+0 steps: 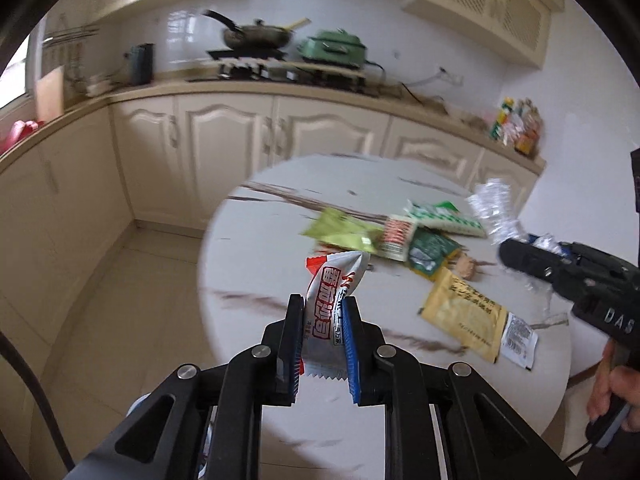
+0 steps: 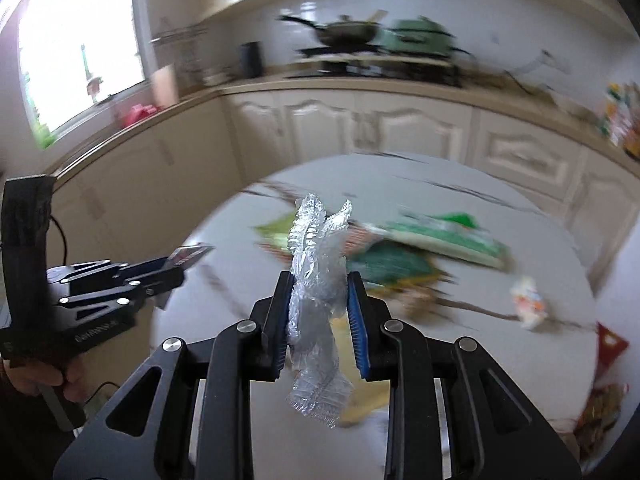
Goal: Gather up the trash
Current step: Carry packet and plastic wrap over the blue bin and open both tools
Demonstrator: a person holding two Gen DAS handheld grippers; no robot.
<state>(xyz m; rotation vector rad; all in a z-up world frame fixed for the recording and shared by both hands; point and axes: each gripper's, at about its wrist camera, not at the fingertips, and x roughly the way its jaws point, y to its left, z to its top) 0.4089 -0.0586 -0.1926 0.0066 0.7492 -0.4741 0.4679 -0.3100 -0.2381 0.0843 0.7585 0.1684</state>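
My left gripper (image 1: 322, 304) is shut on a white and red snack wrapper (image 1: 328, 304), held above the round marble table (image 1: 280, 208). My right gripper (image 2: 318, 280) is shut on a crumpled clear plastic wrapper (image 2: 316, 280), also lifted off the table. In the left wrist view the right gripper (image 1: 510, 248) comes in from the right with the clear wrapper (image 1: 496, 208) sticking up from it. In the right wrist view the left gripper (image 2: 176, 266) shows at the left with its wrapper (image 2: 192, 254). More trash lies on the table: green packets (image 1: 430, 252) and a yellow packet (image 1: 464, 312).
Cream kitchen cabinets (image 1: 224, 136) and a counter run behind the table, with a wok (image 1: 256, 36) and a green cooker (image 1: 334, 50) on the stove. A small crumpled wrapper (image 2: 528, 306) and a red packet (image 2: 610, 346) lie at the table's right. A tiled floor (image 1: 132, 280) is to the left.
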